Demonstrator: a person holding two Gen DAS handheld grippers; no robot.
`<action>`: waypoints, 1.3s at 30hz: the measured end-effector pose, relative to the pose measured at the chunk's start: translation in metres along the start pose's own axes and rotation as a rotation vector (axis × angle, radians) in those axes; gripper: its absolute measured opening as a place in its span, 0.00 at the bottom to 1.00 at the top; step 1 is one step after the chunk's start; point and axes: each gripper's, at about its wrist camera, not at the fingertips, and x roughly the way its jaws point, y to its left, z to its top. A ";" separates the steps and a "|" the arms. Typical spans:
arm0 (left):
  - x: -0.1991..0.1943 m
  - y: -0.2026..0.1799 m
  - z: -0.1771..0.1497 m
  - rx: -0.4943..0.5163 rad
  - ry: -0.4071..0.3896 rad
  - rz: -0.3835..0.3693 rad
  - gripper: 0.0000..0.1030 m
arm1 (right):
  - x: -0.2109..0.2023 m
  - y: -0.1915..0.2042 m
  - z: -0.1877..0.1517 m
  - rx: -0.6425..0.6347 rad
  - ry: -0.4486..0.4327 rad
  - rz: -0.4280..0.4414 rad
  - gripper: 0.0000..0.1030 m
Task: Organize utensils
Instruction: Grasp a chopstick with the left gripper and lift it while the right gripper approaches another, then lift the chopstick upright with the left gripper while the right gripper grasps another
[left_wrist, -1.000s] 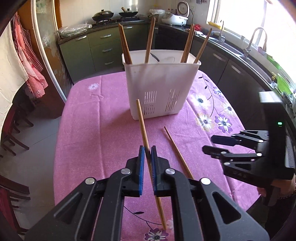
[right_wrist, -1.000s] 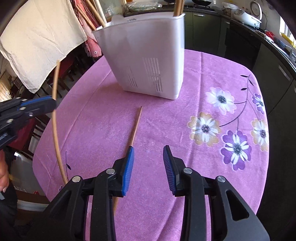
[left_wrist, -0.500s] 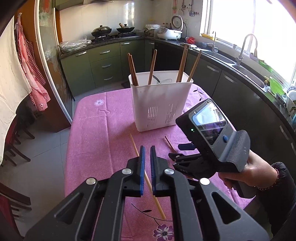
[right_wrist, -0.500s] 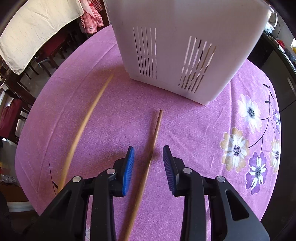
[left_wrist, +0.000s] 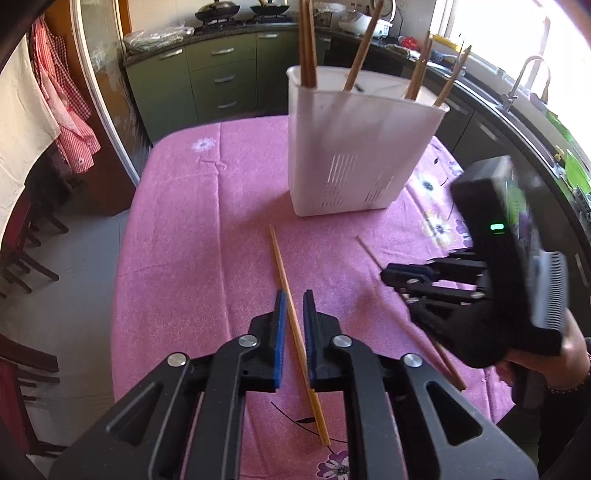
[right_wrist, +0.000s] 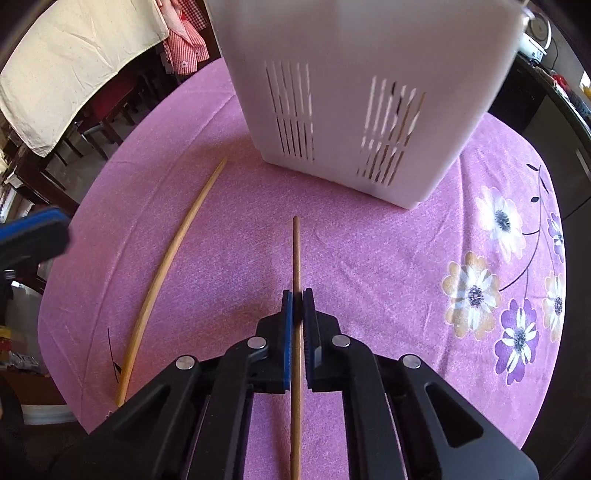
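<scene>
right gripper (right_wrist: 297, 295) clamped on darker chopstick (right_wrist: 296, 254) lying on tablecloth (left_wrist: 207, 221); left gripper (left_wrist: 292, 295) opening, pale chopstick (left_wrist: 286, 280) loose between pads. risk: thin stick pivots, misses white holder (left_wrist: 354, 147).

Obstacle, upper centre: white utensil basket (left_wrist: 354, 155), upright, chopsticks rising above its rim. Obstacle, right of frame: right tongs (left_wrist: 400, 278) low over the tabletop (left_wrist: 177, 236). Obstacles lying flat: two chopsticks, centre and right. Free room: bare pink cloth across the left half, basket to near edge.
</scene>
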 end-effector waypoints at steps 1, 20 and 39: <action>0.010 0.002 0.002 -0.007 0.024 0.001 0.22 | -0.010 -0.002 -0.002 0.004 -0.025 0.009 0.06; 0.105 0.003 0.034 -0.021 0.232 0.076 0.19 | -0.108 -0.024 -0.046 0.020 -0.219 0.072 0.06; -0.006 -0.004 0.019 0.018 0.040 -0.025 0.06 | -0.161 -0.032 -0.068 0.038 -0.339 0.091 0.06</action>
